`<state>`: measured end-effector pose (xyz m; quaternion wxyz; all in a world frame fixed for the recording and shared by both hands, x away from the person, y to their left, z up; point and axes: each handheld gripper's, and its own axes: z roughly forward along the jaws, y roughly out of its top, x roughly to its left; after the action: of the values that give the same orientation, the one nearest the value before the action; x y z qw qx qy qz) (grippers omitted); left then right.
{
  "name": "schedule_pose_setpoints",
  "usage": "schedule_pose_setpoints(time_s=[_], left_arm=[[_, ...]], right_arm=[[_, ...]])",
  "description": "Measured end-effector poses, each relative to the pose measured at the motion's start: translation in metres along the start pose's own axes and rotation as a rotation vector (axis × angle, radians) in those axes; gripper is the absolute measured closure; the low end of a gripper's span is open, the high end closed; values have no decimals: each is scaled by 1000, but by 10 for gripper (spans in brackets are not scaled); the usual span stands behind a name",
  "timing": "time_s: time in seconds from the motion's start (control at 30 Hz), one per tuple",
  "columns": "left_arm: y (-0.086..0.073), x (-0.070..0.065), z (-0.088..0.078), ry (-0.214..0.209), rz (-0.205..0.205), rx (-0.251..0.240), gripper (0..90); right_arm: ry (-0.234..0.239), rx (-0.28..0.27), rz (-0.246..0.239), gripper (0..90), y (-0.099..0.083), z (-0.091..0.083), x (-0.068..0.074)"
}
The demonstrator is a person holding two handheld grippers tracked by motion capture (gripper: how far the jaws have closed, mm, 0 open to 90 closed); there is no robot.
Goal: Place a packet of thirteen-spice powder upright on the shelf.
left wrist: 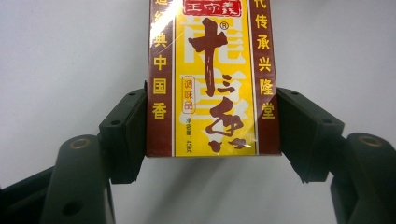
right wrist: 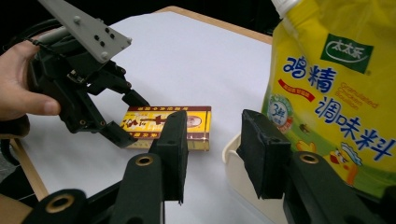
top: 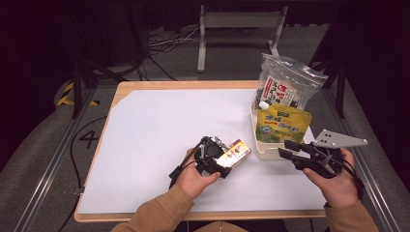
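Nearest the camera: my two forearms in tan sleeves, coming in over the near edge of the counter (top: 145, 121), which carries a white sheet on a wooden top. My left tool (top: 227, 162) sits near the middle of the near half, held in my left hand (top: 193, 179). Its jaws are clamped on the two long sides of a small flat box (left wrist: 212, 79), red-brown borders with a yellow panel and dark brush lettering; in the left tool's view both pads press flat against the box's edges, gripping its near end, and the rest of the box runs away from the tool. From the high view the box points toward the far right and is slightly off the sheet, shadow below it. My right tool (top: 285, 149) is at the near right in my right hand (top: 336, 181), jaws partway apart with nothing between them, tips pointing left, just beside the near corner of a cream tray (top: 266, 151). The tray stands at the right of the counter and holds a yellow spouted pouch (top: 283, 123) upright, with a clear bag (top: 285, 84) behind it on the far side. Box and tray are near each other, not touching.
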<state>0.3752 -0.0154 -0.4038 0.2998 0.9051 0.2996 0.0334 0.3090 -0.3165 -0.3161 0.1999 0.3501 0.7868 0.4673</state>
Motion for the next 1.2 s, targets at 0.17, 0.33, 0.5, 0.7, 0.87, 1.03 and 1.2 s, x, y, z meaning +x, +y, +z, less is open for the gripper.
schedule_pose_setpoints(time_s=[0.17, 0.33, 0.5, 0.7, 0.87, 1.03, 1.2], left_arm=[[-8, -3, -16, -1, 15, -51, 324], [-15, -4, -26, -8, 10, -92, 324], [-22, -9, -38, -12, 20, -135, 324], [-29, -12, -44, -18, 25, -172, 324], [-35, -12, -47, -20, 26, -194, 324], [-38, -15, -49, -30, 35, -209, 324], [-39, -20, -50, -28, 57, -224, 324]], right_arm=[[19, 22, -7, 601, 9, 7, 2], [31, 24, -8, 582, 17, 12, 3], [53, 30, -3, 576, 22, 18, 6], [76, 31, 4, 513, 26, 27, 7], [90, 38, 5, 486, 30, 37, 10], [90, 48, -6, 448, 34, 49, 15], [117, 96, 28, 407, 35, 63, 18]])
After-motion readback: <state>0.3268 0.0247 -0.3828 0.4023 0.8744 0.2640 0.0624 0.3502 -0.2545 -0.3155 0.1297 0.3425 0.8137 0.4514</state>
